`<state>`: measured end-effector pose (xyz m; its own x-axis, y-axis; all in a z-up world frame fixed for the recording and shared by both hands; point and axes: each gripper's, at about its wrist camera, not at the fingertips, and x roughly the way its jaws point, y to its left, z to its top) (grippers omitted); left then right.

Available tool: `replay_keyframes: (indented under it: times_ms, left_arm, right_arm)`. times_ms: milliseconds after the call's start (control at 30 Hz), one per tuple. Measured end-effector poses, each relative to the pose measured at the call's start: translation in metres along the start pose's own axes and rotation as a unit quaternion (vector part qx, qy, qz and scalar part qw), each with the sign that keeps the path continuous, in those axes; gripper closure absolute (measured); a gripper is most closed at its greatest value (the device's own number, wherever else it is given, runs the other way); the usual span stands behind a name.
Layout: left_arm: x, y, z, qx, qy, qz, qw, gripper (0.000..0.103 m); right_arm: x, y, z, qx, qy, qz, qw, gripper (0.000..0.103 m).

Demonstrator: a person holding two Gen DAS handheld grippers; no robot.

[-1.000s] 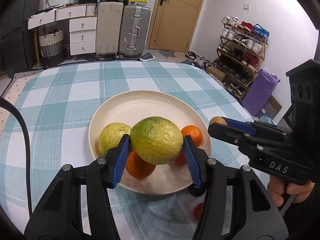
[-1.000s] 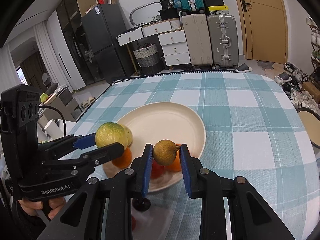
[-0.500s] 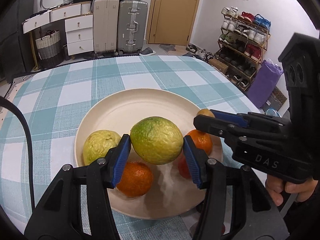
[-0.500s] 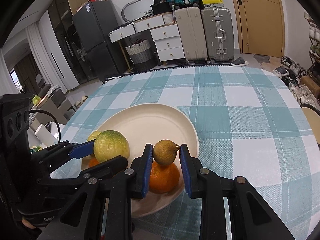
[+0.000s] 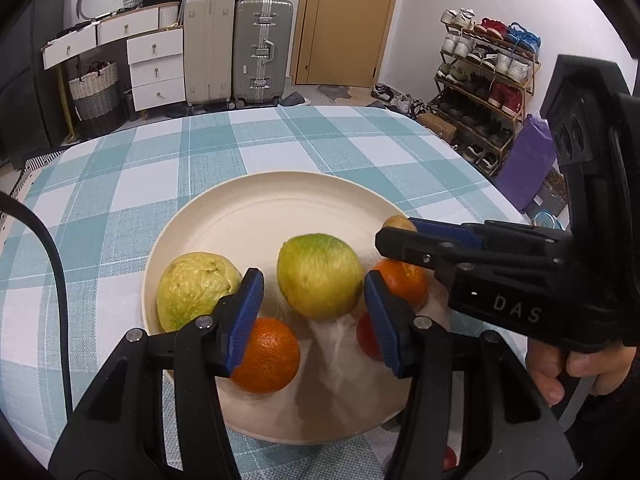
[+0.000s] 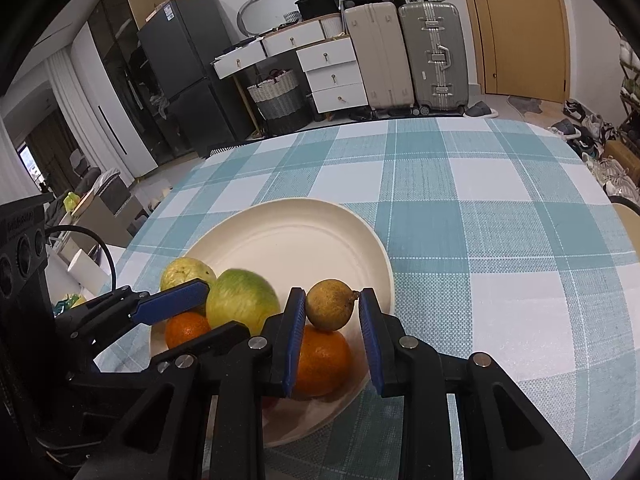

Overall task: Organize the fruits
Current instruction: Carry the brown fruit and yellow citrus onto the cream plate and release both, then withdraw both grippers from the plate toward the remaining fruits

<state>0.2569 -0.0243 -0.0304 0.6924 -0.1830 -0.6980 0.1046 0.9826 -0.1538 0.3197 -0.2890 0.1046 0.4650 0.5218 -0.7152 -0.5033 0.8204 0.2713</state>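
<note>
The far half of the plate (image 5: 280,208) lies bare and reachable. Its near half is crowded by a pale guava (image 5: 192,288), two oranges (image 5: 266,356) and what looks like a red fruit (image 5: 366,340). The tablecloth (image 6: 500,208) toward the table's far and right edges lies open.

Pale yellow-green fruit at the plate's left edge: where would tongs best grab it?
Probably across the pale fruit's widest middle, from above: it is roundish, and the plate rim, an orange and the greener fruit crowd its sides, leaving the top free.
</note>
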Motion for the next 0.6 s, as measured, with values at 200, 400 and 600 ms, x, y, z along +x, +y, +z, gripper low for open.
replay_keyframes:
  times_ms: [200, 400, 600]
  left_arm:
    - [-0.022, 0.003, -0.004, -0.009, -0.014, -0.012, 0.9998, 0.05]
    - [-0.066, 0.009, -0.015, -0.019, -0.044, 0.001, 0.9989, 0.019]
    - [-0.105, 0.021, -0.033, -0.039, -0.059, 0.026, 0.9972, 0.0]
  right_arm:
    - [-0.02, 0.005, -0.006, -0.015, -0.018, -0.004, 1.0, 0.059]
    - [-0.046, 0.012, -0.022, -0.029, -0.023, -0.012, 0.999, 0.027]
    - [-0.065, 0.019, -0.044, -0.039, -0.021, -0.019, 0.999, 0.001]
